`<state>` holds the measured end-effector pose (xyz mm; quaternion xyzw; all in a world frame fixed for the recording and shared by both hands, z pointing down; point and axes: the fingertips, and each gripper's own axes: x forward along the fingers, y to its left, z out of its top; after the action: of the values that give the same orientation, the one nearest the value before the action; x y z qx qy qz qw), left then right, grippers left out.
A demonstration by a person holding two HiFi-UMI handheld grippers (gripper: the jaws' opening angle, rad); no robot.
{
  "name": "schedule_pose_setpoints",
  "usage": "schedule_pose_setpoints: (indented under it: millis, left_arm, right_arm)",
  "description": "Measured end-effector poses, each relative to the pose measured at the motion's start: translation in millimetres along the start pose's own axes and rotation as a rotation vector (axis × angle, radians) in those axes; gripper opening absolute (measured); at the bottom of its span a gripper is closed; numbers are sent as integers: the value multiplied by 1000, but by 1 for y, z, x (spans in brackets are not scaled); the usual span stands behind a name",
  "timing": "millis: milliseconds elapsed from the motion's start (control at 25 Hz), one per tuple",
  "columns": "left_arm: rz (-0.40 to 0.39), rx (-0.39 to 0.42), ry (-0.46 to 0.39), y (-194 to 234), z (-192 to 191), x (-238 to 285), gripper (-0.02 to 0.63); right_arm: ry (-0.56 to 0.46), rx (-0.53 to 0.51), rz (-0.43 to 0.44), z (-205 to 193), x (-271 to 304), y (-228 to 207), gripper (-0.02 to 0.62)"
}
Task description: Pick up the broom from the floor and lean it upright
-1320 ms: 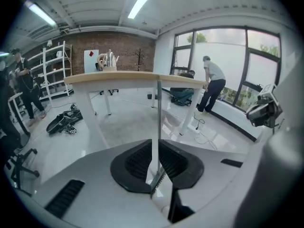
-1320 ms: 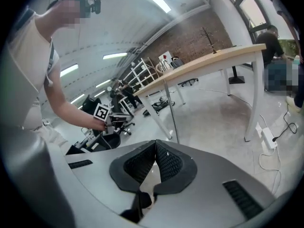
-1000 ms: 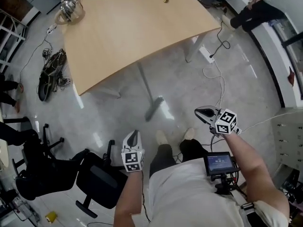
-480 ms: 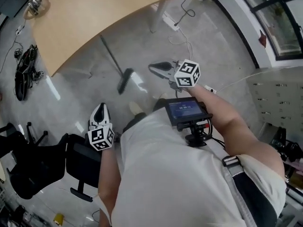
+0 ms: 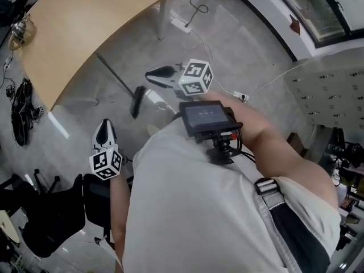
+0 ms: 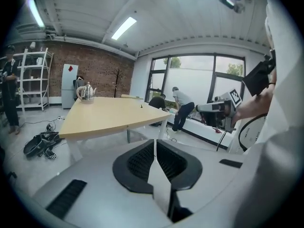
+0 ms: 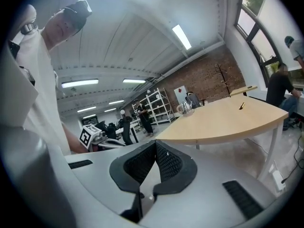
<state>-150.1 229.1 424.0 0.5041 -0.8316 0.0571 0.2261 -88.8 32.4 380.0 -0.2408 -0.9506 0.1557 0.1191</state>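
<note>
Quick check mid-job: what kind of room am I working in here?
Probably an open office or workshop space. There is a large wooden table with black office chairs beside it, and a brick wall at the back with white metal shelves.

Pale matt wood on the bench; glossy grey floor; smooth grey plastic on left gripper, ribbed black jaws
</note>
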Motion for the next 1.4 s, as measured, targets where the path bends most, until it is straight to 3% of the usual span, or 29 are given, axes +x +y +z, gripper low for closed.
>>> schedule_pose_setpoints:
  millis: [480, 960, 1400]
  left_arm:
    - [-34, -6, -36, 2, 25, 10, 23]
    - [-78, -5, -6, -14, 10, 15, 23]
    - [-88, 10, -1, -5, 14, 15, 23]
  right_arm:
    - [-40, -44, 25, 35, 6, 11, 15]
    - [26, -9, 100, -7, 28, 46, 15]
    - [28, -29, 88, -1, 32, 44, 15]
